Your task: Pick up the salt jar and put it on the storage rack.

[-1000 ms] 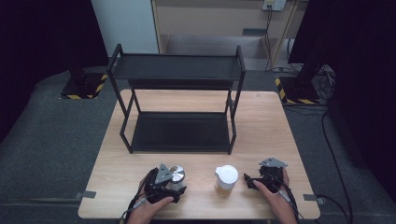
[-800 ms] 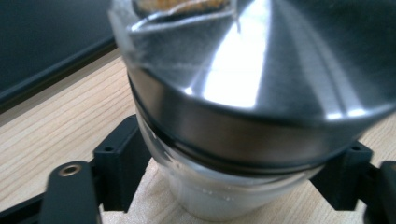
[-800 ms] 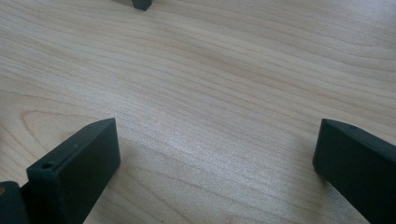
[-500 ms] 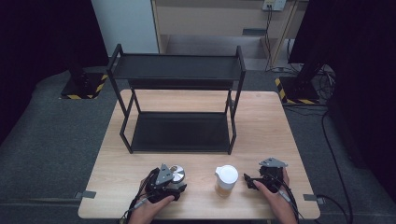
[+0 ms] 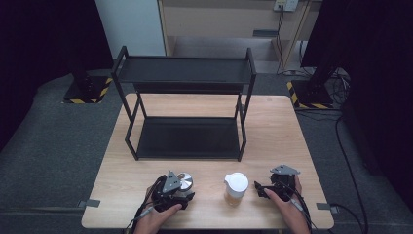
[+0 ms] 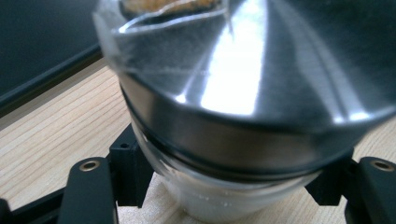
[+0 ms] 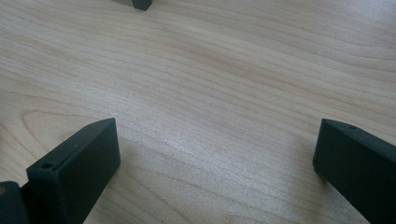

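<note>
While left claw [image 6: 224, 186] grips steel-lidded jar [image 6: 243, 107], white-lidded cup [image 5: 236, 187] stands apart.

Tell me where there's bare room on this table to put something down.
Free patches: the wooden table right of the black rack, and the strip between the rack's front and the front items. Crowded: the front edge, where the left gripper grips the metal-lidded jar, beside the white-lidded pitcher and right gripper.
</note>
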### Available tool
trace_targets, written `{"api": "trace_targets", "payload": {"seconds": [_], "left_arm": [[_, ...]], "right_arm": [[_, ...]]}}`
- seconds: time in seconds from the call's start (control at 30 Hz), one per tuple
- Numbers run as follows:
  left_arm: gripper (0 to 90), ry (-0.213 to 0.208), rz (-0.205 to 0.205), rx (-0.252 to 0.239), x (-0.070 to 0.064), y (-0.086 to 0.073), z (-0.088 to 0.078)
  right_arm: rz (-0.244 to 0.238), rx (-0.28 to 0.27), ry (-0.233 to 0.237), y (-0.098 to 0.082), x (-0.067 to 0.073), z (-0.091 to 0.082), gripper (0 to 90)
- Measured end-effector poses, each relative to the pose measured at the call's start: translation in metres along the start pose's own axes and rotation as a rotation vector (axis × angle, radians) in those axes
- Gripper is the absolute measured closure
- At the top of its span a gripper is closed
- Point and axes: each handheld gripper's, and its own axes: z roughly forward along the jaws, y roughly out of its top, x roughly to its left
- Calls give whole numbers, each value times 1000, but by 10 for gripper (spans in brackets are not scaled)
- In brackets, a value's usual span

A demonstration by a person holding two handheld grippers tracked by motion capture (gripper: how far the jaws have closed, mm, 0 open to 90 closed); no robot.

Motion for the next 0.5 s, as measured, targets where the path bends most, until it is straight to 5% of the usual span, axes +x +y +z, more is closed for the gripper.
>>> {"api": "trace_targets", "payload": {"seconds": [0.5], "left_arm": [[296,-7,26,5,0,2,-1]], "right_arm": [[0,0,0,0,0,0,16]]}}
